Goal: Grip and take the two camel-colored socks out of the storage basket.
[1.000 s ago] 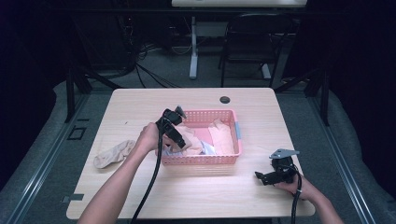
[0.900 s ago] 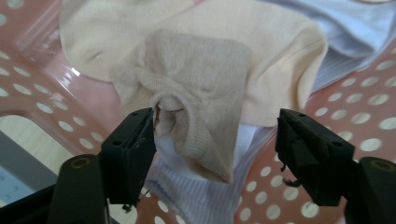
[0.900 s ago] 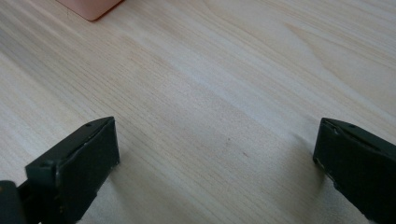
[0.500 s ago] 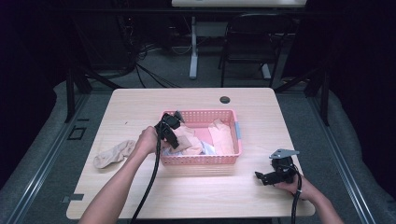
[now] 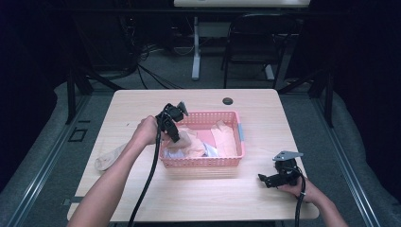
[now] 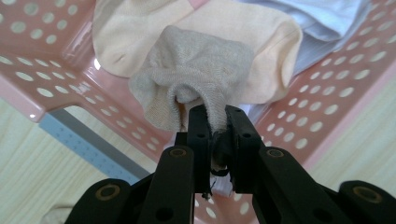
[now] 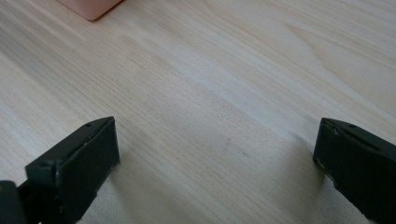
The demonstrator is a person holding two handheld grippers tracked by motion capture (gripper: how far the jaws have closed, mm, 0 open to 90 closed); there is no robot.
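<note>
My left gripper [image 5: 176, 135] [image 6: 217, 116] hangs over the left end of the pink perforated basket [image 5: 203, 162] [image 6: 327, 93]. It is shut on a fold of a beige sock [image 5: 189, 143] [image 6: 205, 70], which hangs bunched from the jaws above the basket's contents. Under the sock lie a cream sock [image 6: 275, 42] and a white cloth [image 6: 336, 23]. Another cream sock [image 5: 224, 137] lies at the basket's right end. My right gripper [image 5: 263, 178] [image 7: 217, 149] rests open on the bare table near the front right, with nothing between its jaws.
A loose beige sock [image 5: 106, 158] lies on the table left of the basket, near the left forearm. A small black round piece [image 5: 228, 100] sits near the table's far edge. A corner of the basket [image 7: 91, 7] shows in the right gripper view. A dark chair [image 5: 250, 47] stands beyond the table.
The left gripper dipped into the basket, closed on the beige sock and has risen a little with it. The right gripper has stayed put.
</note>
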